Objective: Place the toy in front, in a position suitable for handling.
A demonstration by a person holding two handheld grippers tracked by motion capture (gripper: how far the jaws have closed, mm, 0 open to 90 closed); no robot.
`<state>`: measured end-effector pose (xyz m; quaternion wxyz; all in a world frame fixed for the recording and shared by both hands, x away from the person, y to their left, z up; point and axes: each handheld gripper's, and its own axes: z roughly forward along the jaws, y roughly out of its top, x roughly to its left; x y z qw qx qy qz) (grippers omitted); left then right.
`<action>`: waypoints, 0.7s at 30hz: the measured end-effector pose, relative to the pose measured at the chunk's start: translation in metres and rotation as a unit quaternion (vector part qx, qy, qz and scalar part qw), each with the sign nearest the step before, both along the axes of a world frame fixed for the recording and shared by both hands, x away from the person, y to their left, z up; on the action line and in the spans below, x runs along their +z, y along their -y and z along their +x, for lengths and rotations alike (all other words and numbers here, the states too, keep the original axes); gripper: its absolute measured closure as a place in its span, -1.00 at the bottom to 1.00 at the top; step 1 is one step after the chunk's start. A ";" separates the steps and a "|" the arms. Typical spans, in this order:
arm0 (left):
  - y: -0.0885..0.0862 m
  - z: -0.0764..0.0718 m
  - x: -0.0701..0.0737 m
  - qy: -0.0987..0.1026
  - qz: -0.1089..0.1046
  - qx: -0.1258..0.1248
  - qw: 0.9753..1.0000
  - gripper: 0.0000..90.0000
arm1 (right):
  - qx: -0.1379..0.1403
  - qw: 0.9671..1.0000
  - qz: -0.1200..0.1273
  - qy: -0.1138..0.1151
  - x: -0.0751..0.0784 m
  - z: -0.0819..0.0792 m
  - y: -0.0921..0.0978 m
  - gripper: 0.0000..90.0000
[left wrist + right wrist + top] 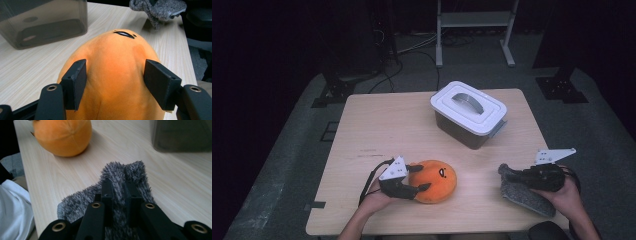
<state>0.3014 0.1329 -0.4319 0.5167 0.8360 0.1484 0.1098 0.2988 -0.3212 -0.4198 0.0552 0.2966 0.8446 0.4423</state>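
An orange round plush (441, 181) with a small face lies on the wooden table (387, 125) near its front edge. My left gripper (419, 178) stands open around the plush's left end. In the left gripper view its jaws flank the plush (115, 57), and the pads (77, 82) touch its sides. At the front right, my right gripper (516, 175) is shut on a grey fuzzy cloth (524, 197) that rests on the table. The right gripper view has the jaws (119, 187) pinching a fold of the cloth (80, 202), with the plush (62, 135) farther off.
A dark plastic box (468, 112) with a white lid and handle stands at the back right of the table, also visible as the box (47, 27) and the box (180, 137). Bare wood lies between plush and cloth. Beyond the table are cables and a white frame.
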 end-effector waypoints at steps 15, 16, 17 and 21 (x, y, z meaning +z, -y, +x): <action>0.003 0.002 -0.002 -0.001 0.001 -0.012 1.000 -0.23 | 0.059 0.998 0.018 0.020 0.020 -0.003 -0.031 0.77; 0.003 0.002 -0.002 -0.001 0.002 -0.012 1.000 -0.23 | 0.065 0.998 0.019 0.021 0.022 -0.003 -0.035 0.77; 0.003 0.002 -0.002 -0.001 0.001 -0.012 1.000 -0.23 | 0.070 0.997 0.018 0.022 0.024 -0.003 -0.039 0.77; 0.003 0.002 -0.003 -0.001 0.000 -0.014 1.000 -0.23 | 0.095 0.995 0.016 0.030 0.031 -0.002 -0.056 0.77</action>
